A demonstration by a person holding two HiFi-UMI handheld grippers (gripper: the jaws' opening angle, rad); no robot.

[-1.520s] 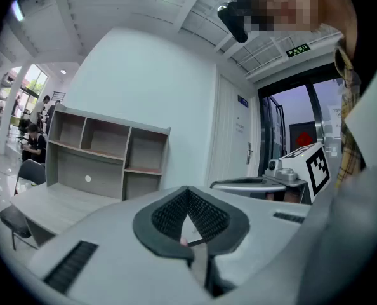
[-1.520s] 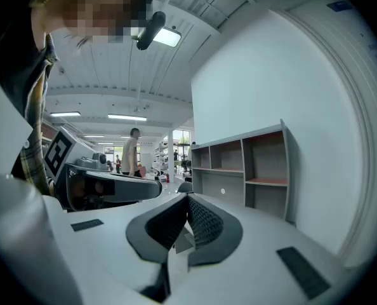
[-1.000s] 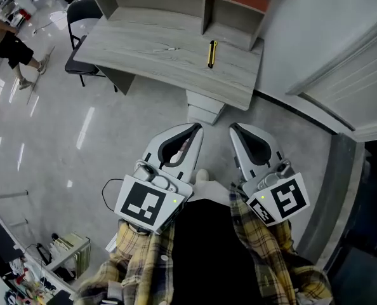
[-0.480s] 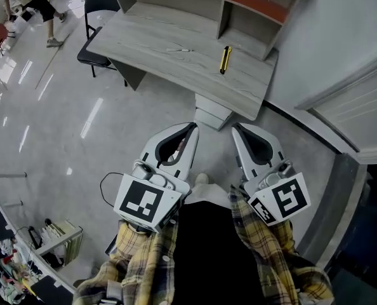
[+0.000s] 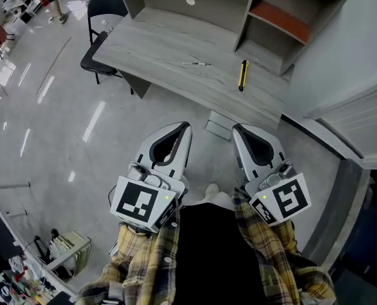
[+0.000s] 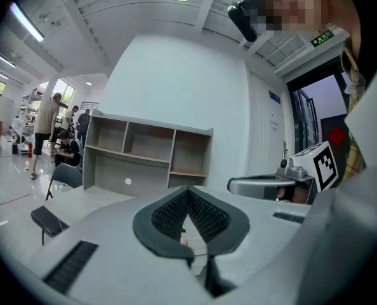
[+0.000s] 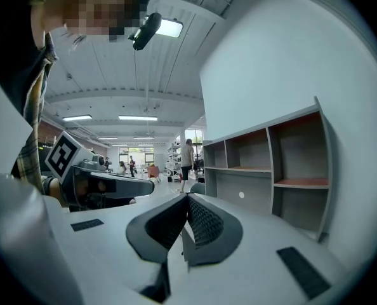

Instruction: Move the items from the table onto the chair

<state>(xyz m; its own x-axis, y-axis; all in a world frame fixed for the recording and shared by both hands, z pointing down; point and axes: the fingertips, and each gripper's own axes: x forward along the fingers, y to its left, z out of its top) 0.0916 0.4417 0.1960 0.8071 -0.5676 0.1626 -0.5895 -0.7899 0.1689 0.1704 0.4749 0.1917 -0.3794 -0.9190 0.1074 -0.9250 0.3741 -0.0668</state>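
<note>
Utility knife: laid on far table, right of pen.
Left gripper: clenched, empty.
Right gripper: clenched, empty.

bench pale grey woodgrain | knife yellow-black | pen silvery | chair black | shelf unit grey, orange-red boards | left claw, right claw white, black pads, black-white square markers | sleeves yellow plaid | floor glossy grey

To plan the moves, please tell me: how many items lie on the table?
2. On the table, a pen lies centrally; a yellow knife lies right of it, near the shelves. The shelves may hide more.
</note>
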